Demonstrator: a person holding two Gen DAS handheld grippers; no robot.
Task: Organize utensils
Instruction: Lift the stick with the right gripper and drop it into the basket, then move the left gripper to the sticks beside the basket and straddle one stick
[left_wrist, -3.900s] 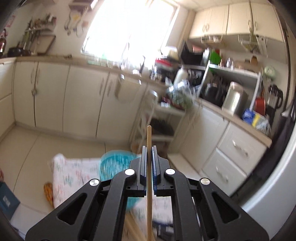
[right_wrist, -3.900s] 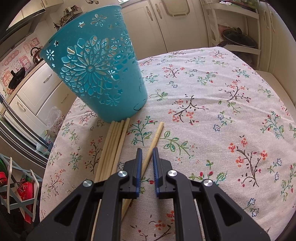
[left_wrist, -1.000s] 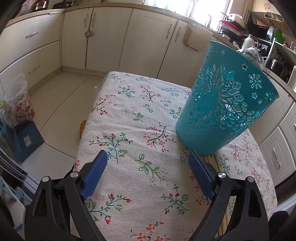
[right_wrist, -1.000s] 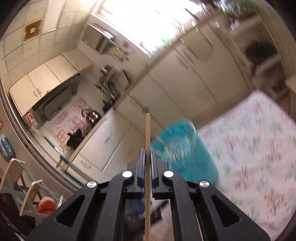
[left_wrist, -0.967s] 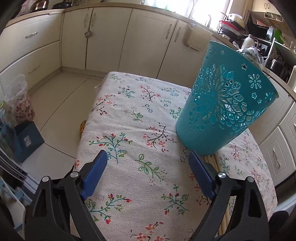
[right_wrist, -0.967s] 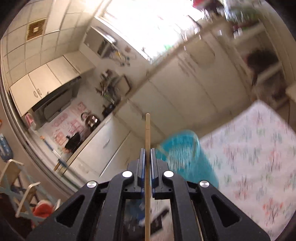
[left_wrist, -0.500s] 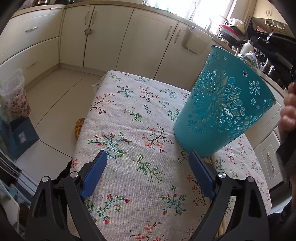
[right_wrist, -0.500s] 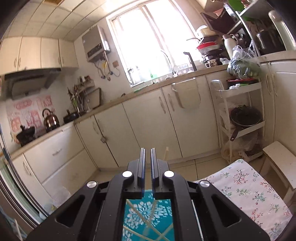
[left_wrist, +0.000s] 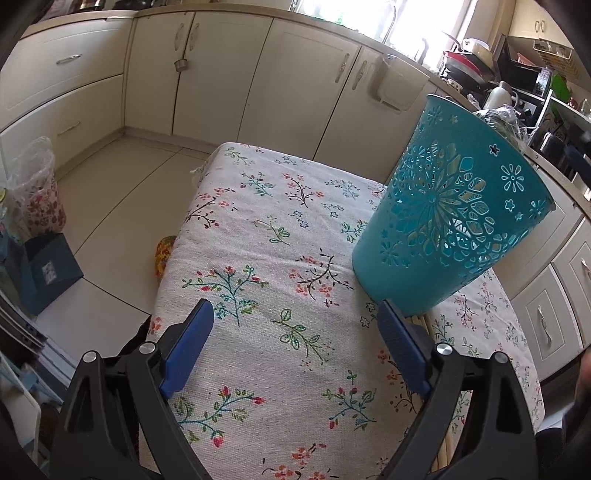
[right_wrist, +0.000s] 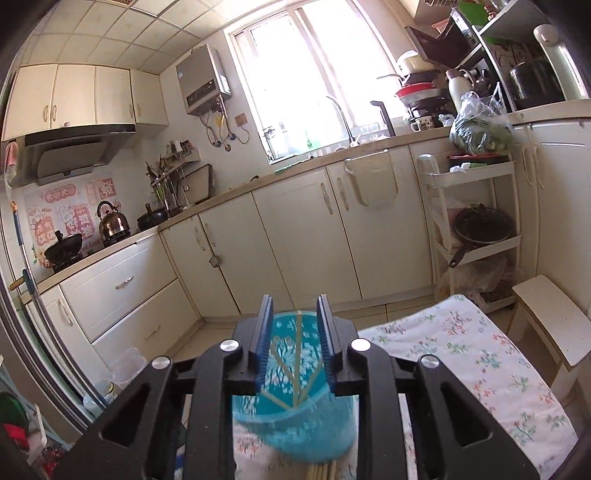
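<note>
Teal openwork basket (left_wrist: 447, 229) with flower cut-outs, upright on the floral cloth, ahead and to the right of the left jaws; seen from above between and below the right jaws. Three thin wooden chopsticks (right_wrist: 295, 373) leaning crosswise inside. More chopsticks on the cloth (left_wrist: 417, 319) flat at its base, just beside the left jaws' right pad

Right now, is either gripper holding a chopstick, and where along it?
Nothing is held. The right gripper is open above the teal basket; the left gripper is open too.
</note>
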